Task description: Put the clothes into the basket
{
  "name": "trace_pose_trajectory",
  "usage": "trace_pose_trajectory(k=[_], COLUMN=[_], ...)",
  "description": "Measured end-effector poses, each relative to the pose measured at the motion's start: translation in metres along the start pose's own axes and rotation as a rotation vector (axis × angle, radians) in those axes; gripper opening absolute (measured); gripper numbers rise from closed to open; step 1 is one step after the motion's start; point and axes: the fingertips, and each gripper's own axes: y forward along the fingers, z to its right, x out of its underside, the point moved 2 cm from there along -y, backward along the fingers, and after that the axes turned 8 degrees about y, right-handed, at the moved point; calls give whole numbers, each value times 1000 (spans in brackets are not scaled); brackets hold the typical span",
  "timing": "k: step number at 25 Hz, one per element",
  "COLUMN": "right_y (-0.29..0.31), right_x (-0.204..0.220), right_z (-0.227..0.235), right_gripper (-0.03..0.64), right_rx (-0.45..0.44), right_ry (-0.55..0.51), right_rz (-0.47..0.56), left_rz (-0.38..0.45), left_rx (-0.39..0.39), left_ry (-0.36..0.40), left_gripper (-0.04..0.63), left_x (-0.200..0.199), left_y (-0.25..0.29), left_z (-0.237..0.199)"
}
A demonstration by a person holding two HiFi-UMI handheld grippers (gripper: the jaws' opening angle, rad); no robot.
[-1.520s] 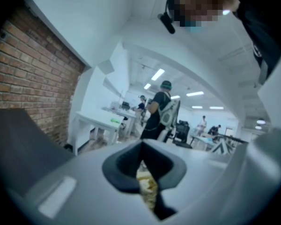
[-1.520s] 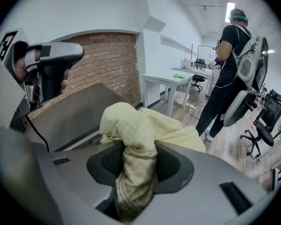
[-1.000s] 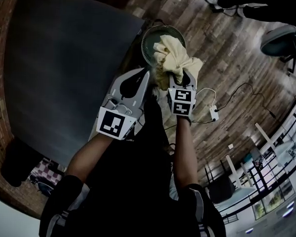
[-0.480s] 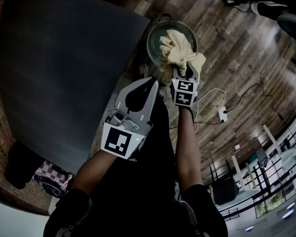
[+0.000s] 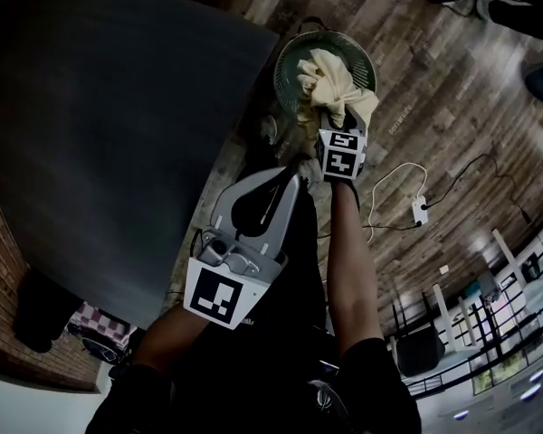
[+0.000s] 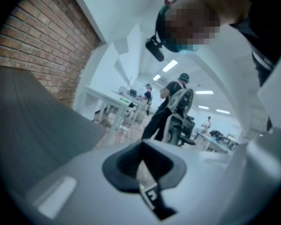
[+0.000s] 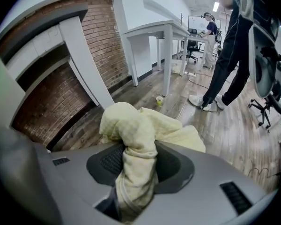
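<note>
A pale yellow cloth hangs bunched from my right gripper, which is shut on it and points steeply down over the round green basket on the wooden floor. The cloth's lower folds lie within the basket's rim. In the right gripper view the cloth is pinched between the dark pads of my right gripper and spills forward, hiding the basket. My left gripper sits nearer to me beside the table edge, shut with nothing in it. In its own view the left gripper has its jaws together.
A big dark table fills the left side, its edge close to the basket. A white power strip with its cable lies on the floor to the right. A standing person, an office chair and a small cup are beyond.
My right gripper has gone down with the yellow cloth, which now sits lower over the basket. The left gripper has also sunk a little, still shut.
</note>
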Motion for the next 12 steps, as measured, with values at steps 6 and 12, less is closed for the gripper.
trace_pose_trajectory(k=[6, 12], right_y=[47, 83], right_x=[10, 21], right_z=[4, 8], right_gripper=[155, 163], right_rx=[-3, -4], right_ry=[-19, -5], right_rz=[-33, -57], left_rz=[-20, -24], left_rx=[-7, -22], left_ry=[-18, -36], left_gripper=[5, 5], left_x=[20, 35], left_y=[4, 9], left_z=[-4, -14])
